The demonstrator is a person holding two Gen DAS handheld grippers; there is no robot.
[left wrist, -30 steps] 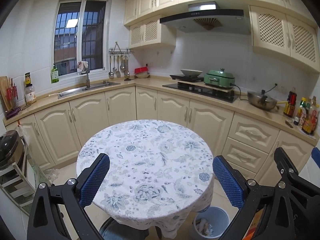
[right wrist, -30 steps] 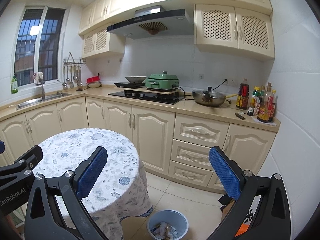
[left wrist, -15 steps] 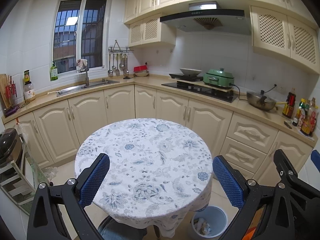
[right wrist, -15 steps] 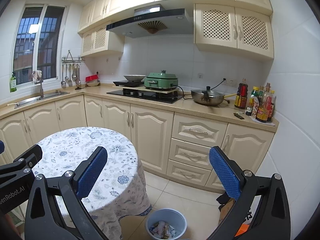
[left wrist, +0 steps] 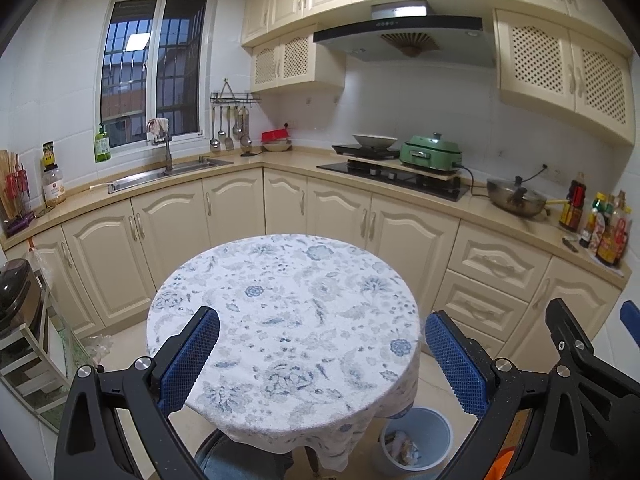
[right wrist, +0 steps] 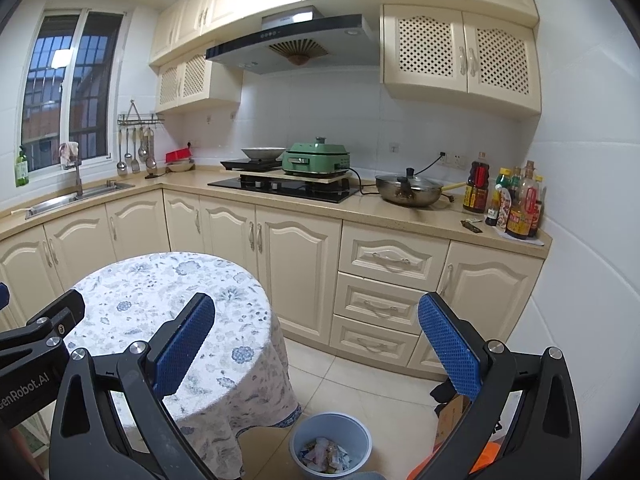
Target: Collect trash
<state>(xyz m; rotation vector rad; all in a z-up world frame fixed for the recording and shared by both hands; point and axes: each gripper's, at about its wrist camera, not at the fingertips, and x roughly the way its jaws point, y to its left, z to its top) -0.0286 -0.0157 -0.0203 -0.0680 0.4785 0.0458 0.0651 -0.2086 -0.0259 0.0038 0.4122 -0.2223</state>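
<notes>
Both grippers: left gripper and right gripper jaws wide, holding nothing
trash bin: on floor beside round table, trash inside, below-right of left jaws
nearer: right gripper, bin directly below its jaws
tabletop: no trash visible

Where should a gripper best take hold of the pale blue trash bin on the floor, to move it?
Probably the trash bin by its thin upper rim, from above, one finger inside and one outside. It stands upright and open, and its body looks too wide to span.
</notes>
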